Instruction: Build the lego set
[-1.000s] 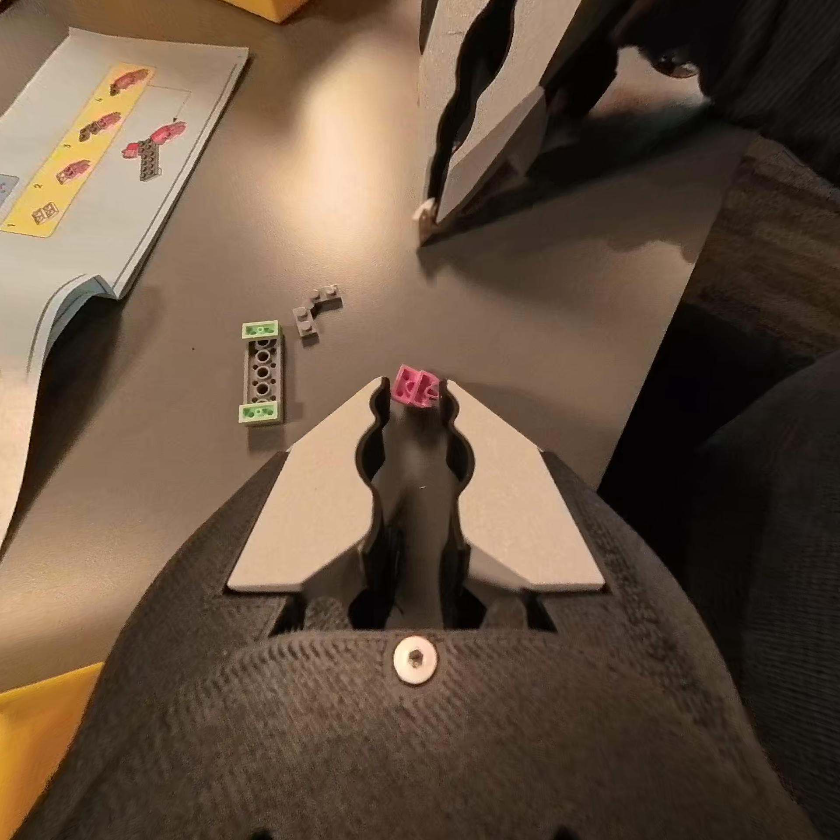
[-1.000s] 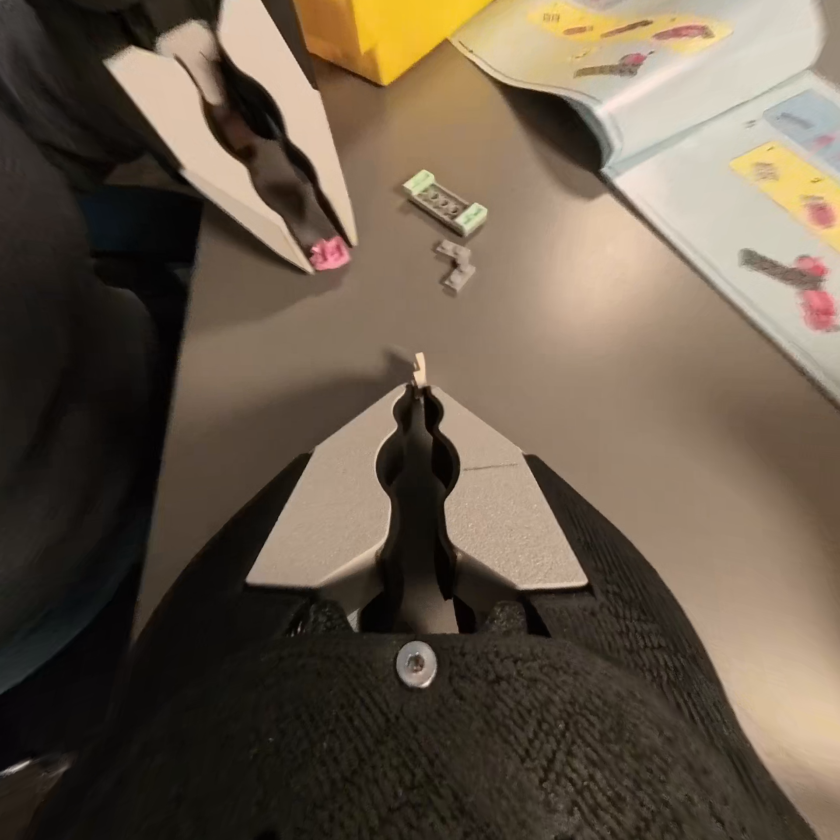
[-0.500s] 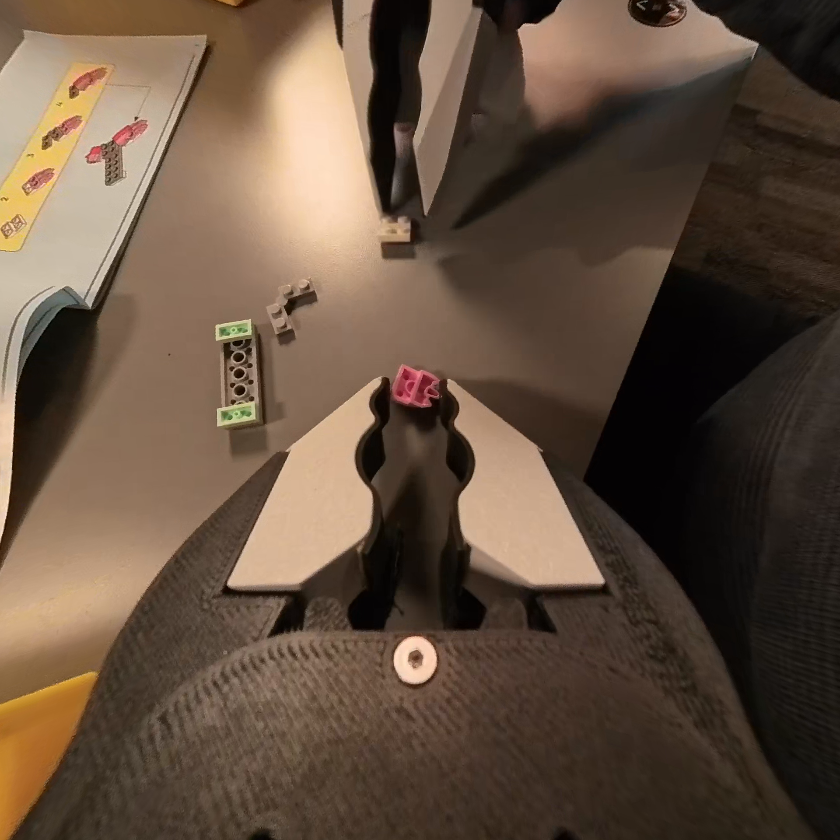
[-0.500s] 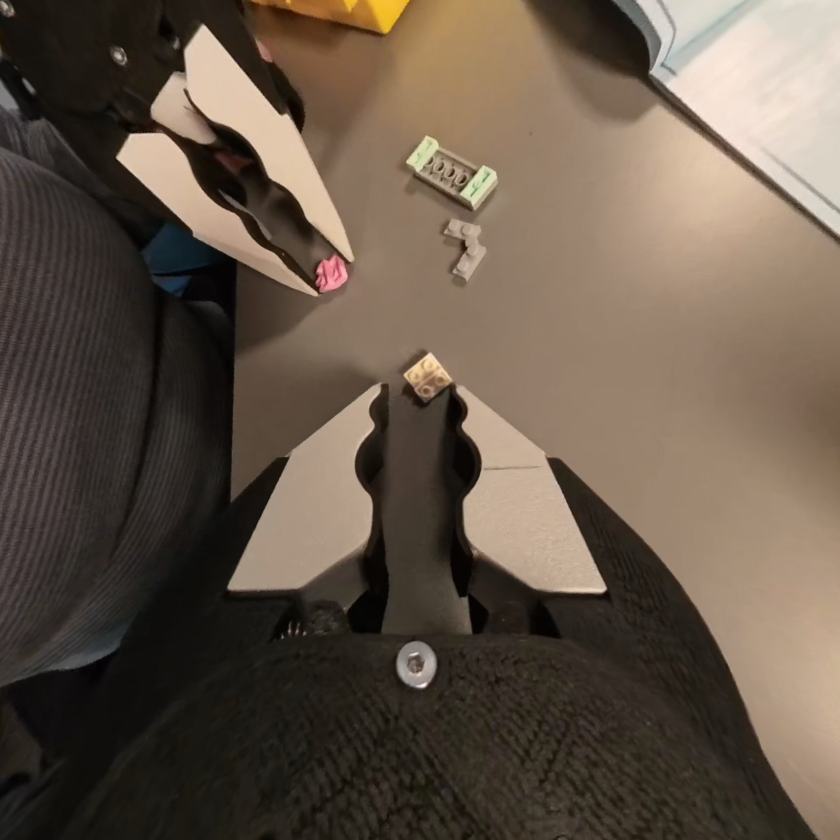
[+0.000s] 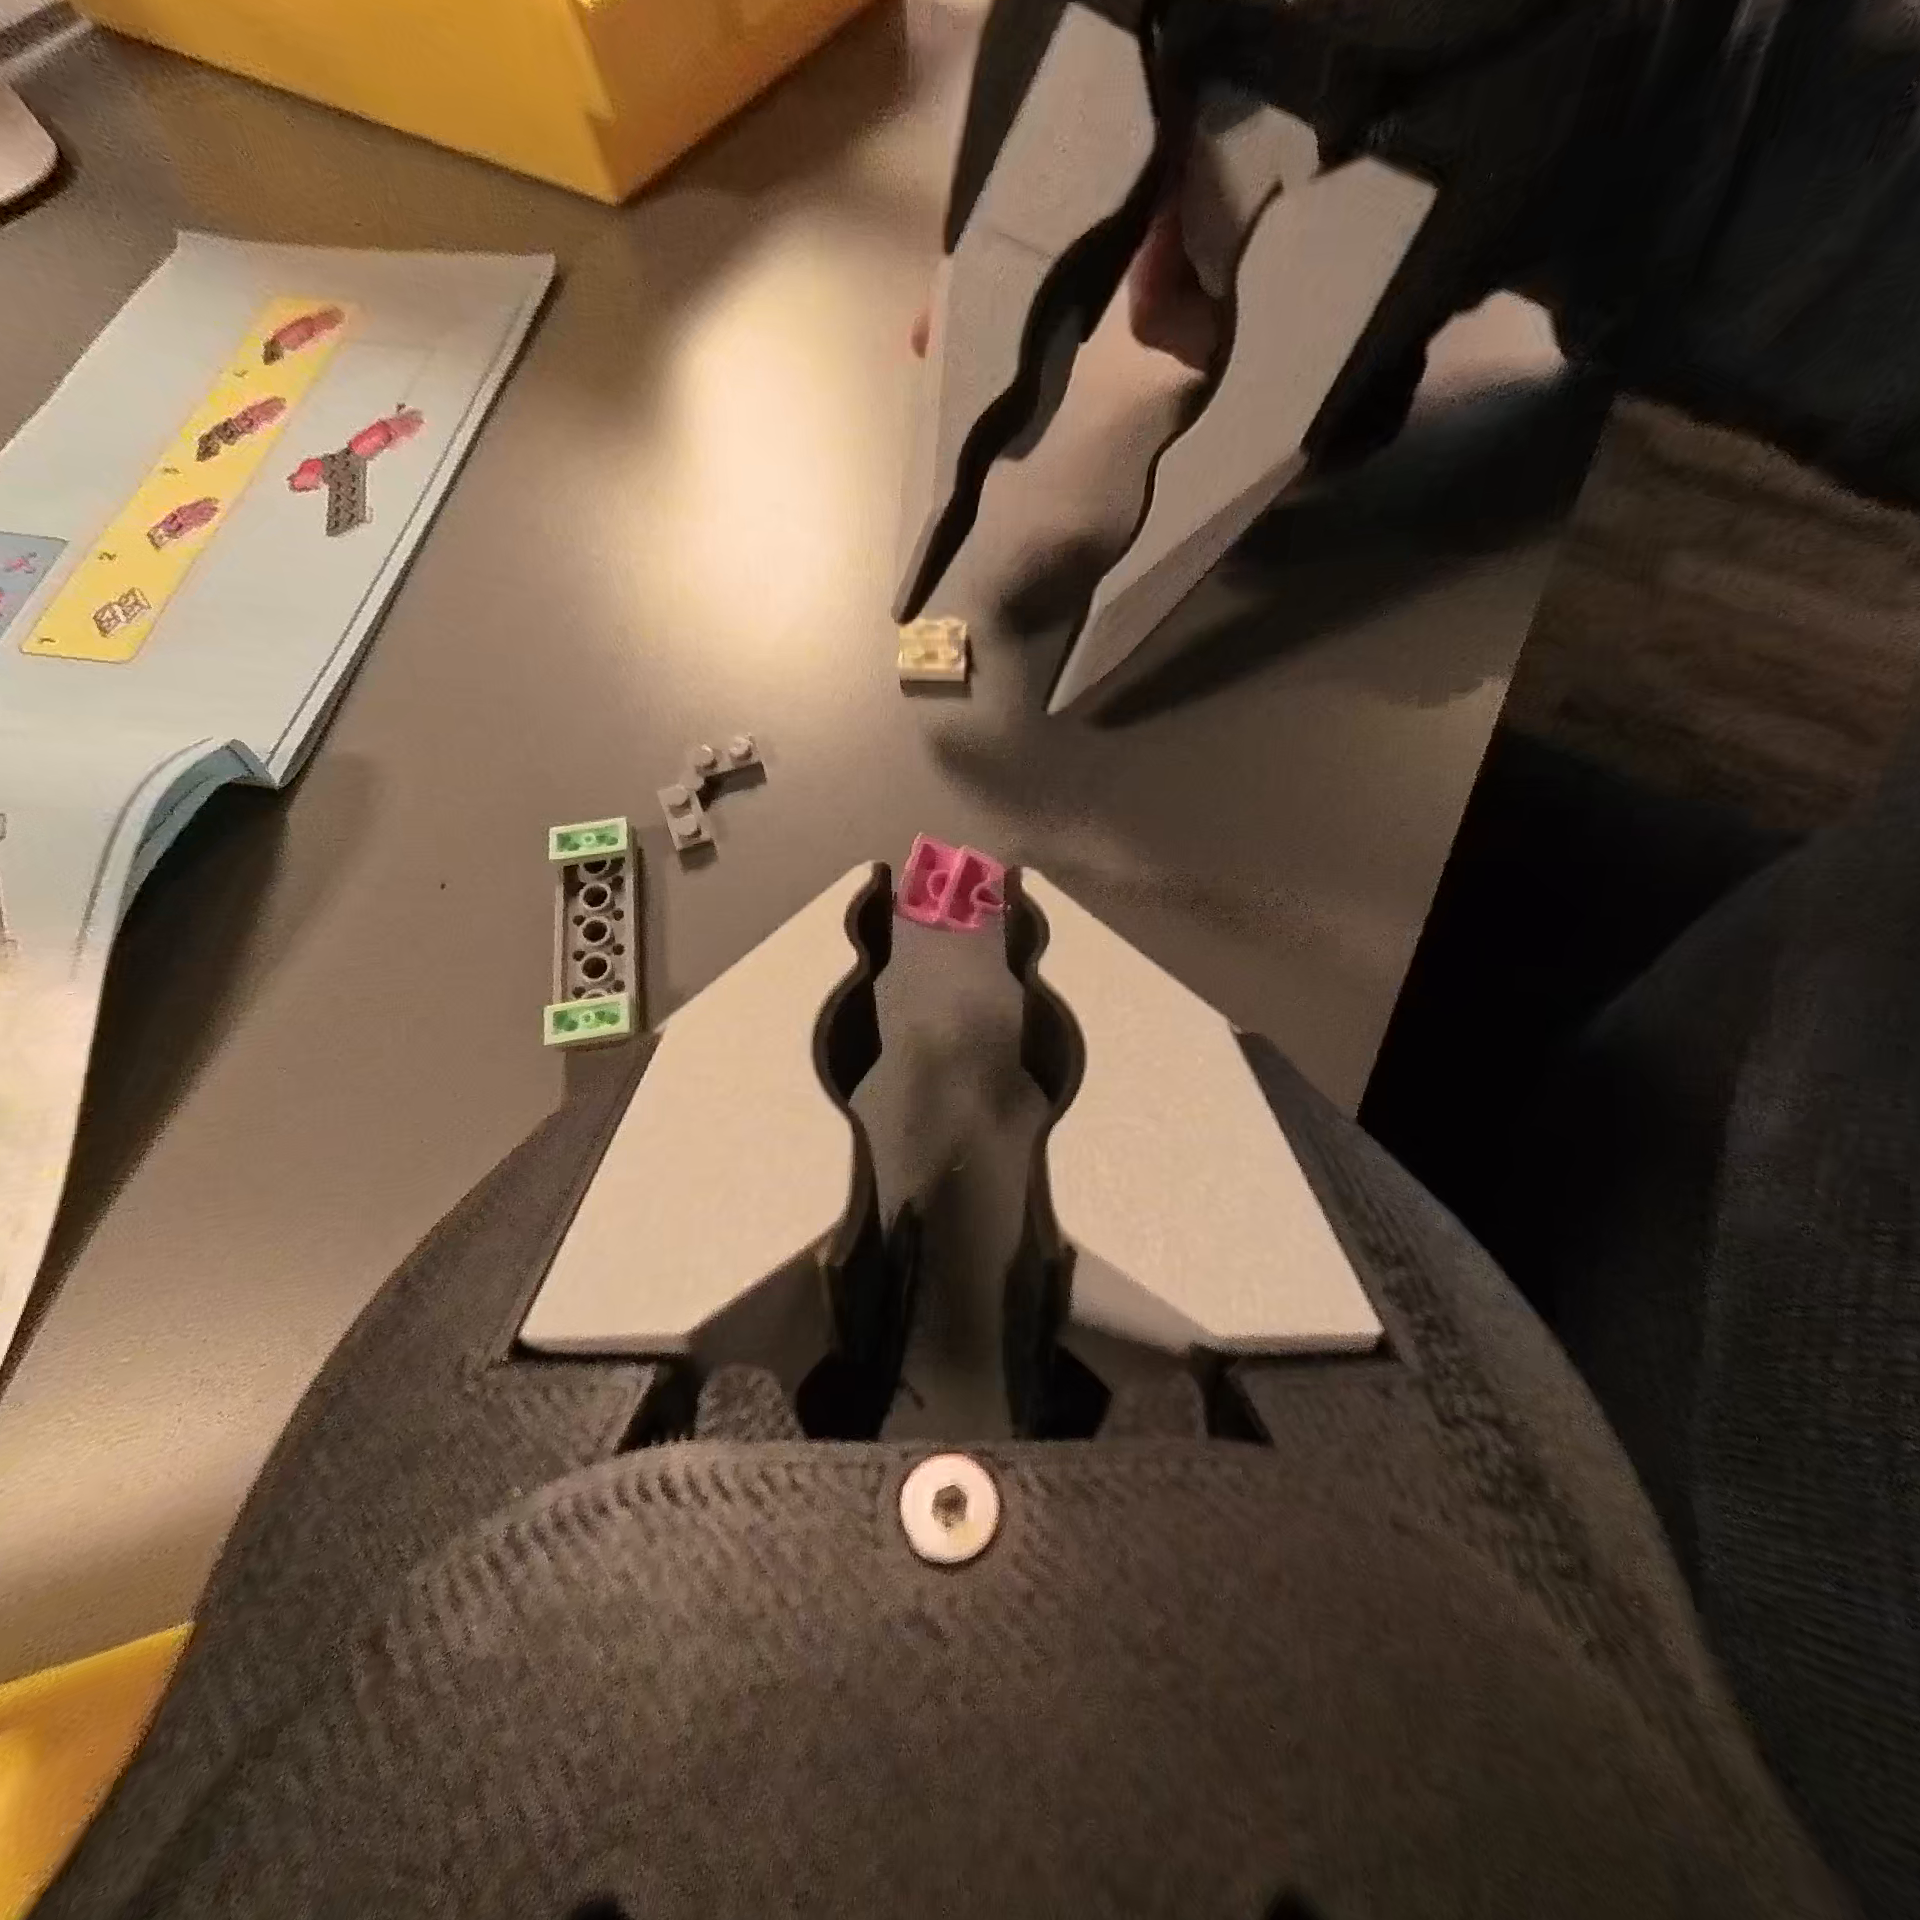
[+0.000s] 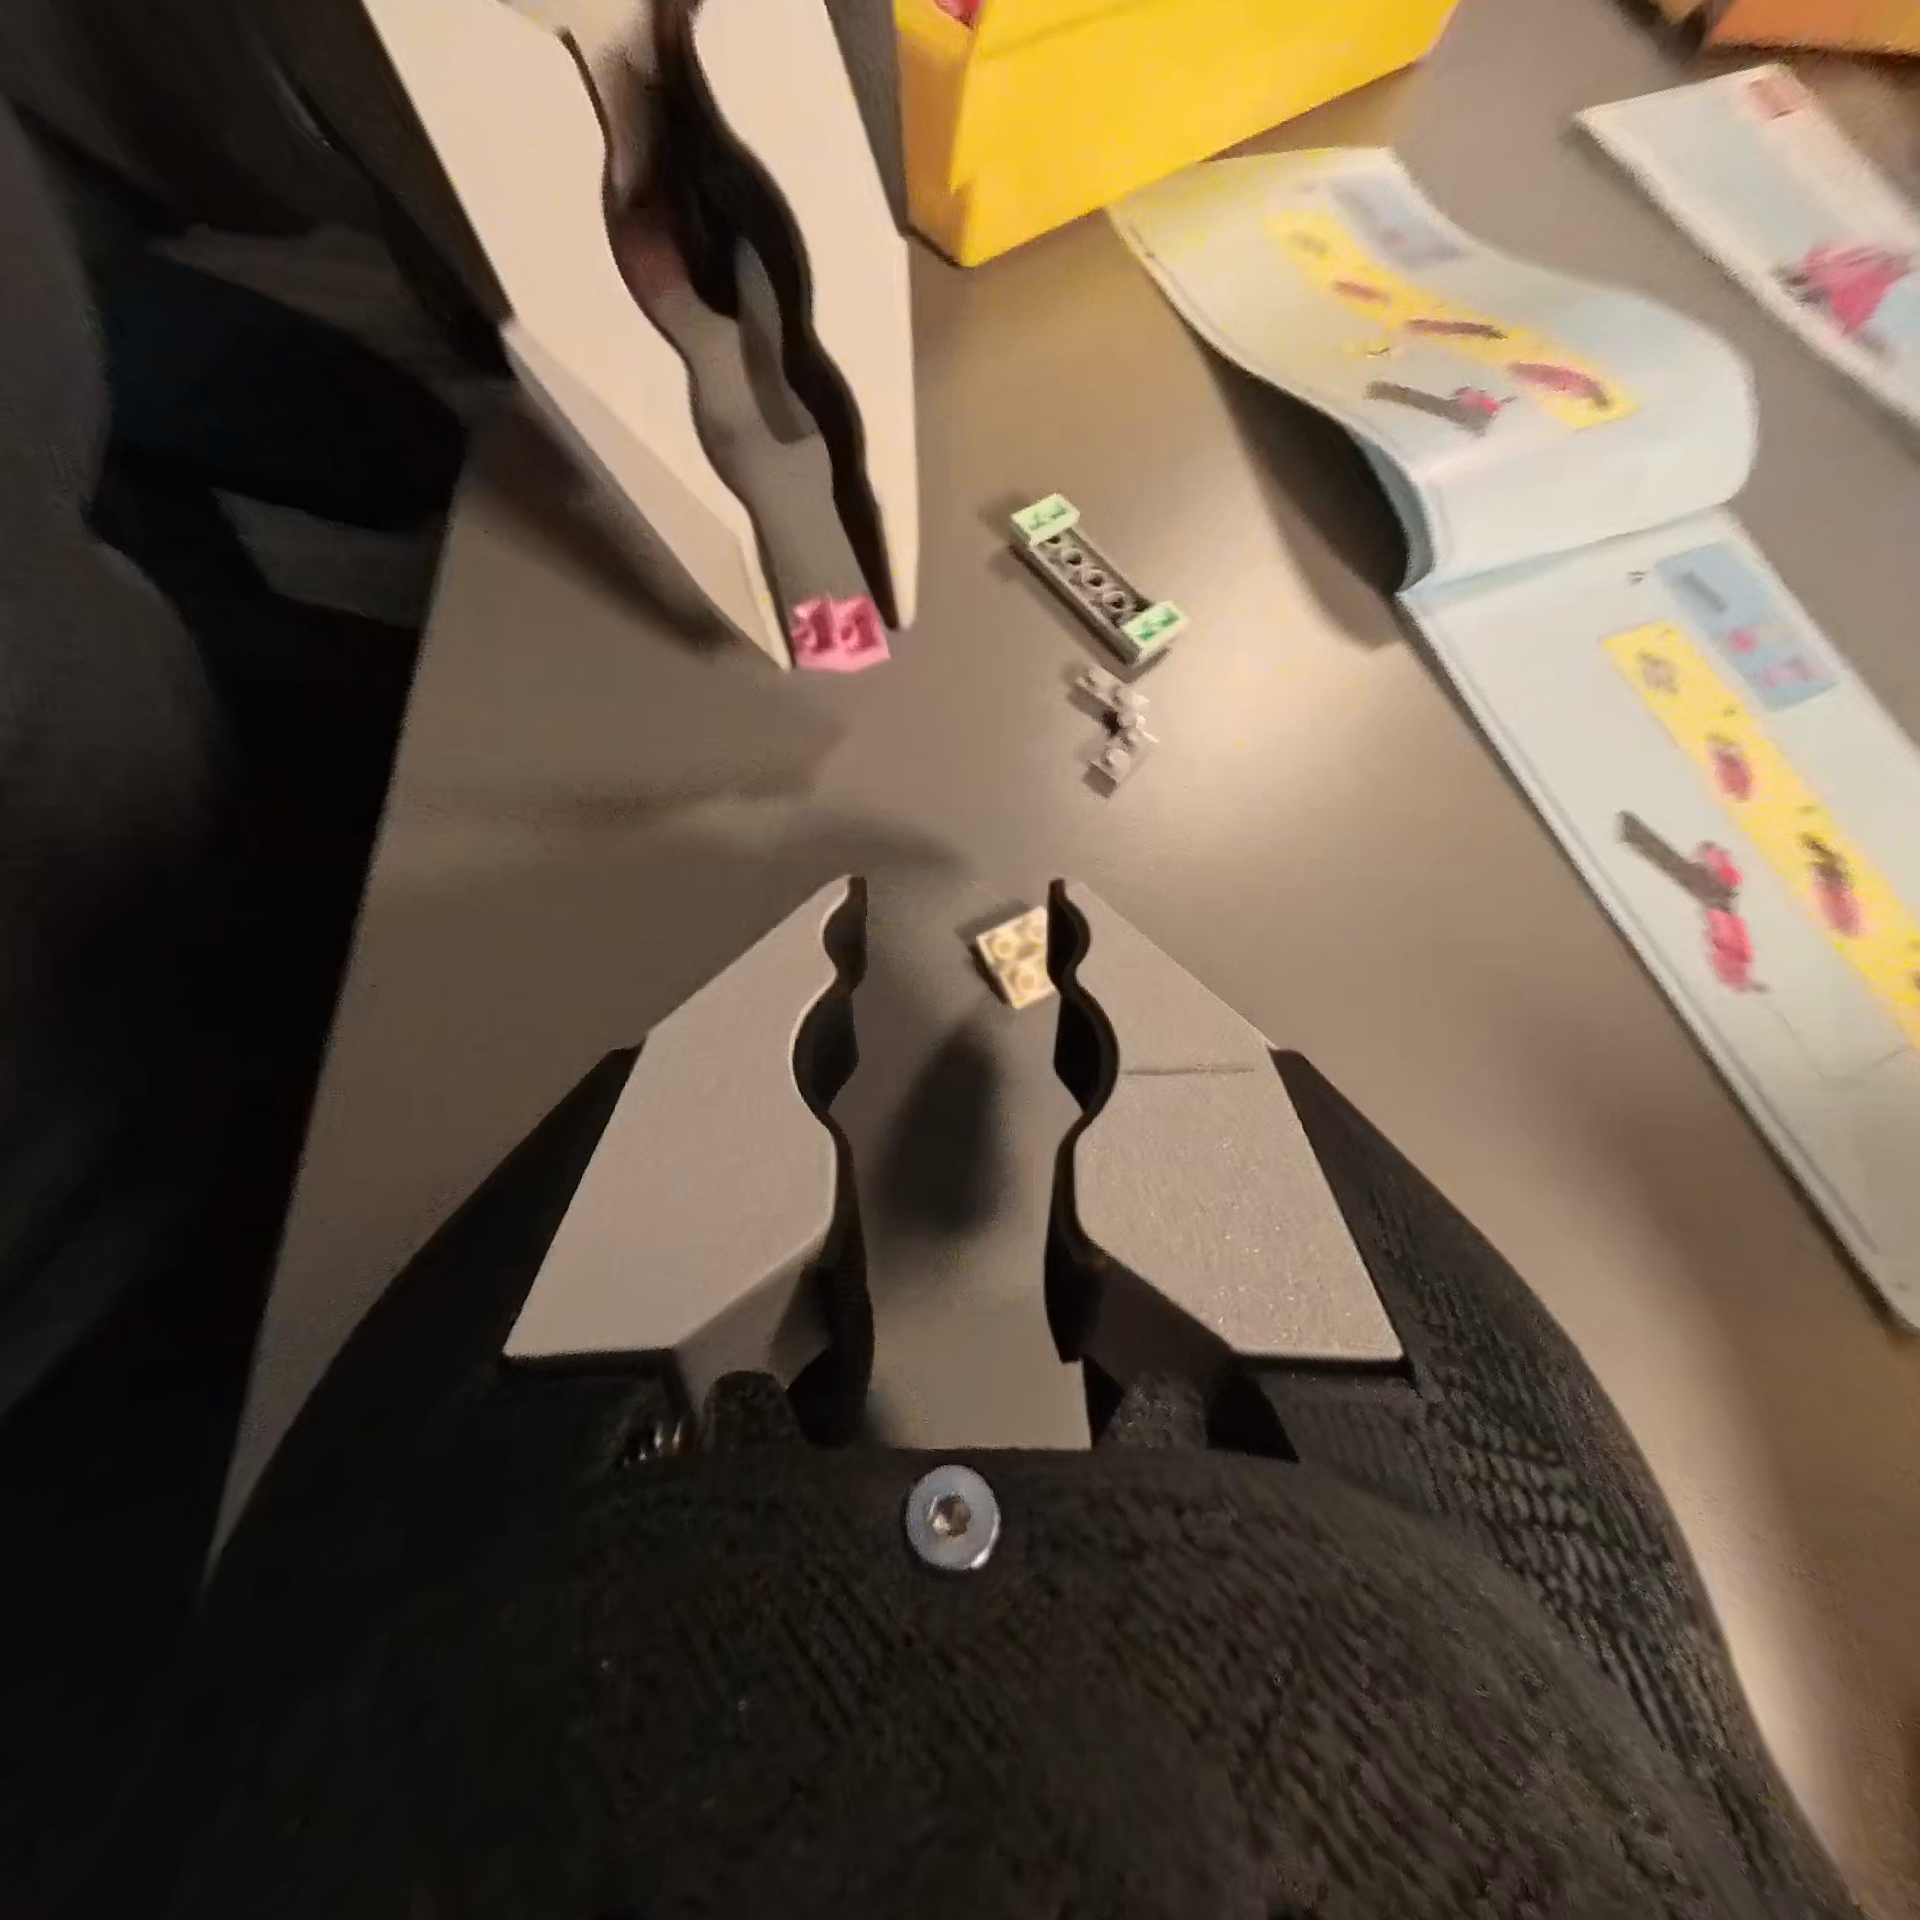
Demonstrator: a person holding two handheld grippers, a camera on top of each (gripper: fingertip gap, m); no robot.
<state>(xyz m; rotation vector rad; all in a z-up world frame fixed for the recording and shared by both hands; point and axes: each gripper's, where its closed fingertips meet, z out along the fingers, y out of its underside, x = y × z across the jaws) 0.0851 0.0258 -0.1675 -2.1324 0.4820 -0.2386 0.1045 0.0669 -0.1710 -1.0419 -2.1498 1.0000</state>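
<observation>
The left gripper point(image 5: 951, 883) pinches a pink brick point(image 5: 948, 886). The right gripper point(image 6: 956, 914) is spread apart over a tan plate point(image 6: 1023, 956) lying on the table point(image 6: 623, 790).

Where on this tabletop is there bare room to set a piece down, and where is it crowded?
Free: the bare tabletop between the grey pieces and the open instruction booklet. Also the strip between the yellow box and the booklet's corner.

Crowded: around the grey plate with green ends, the tan plate and both tongs, the left tongs gripping a pink piece.
</observation>
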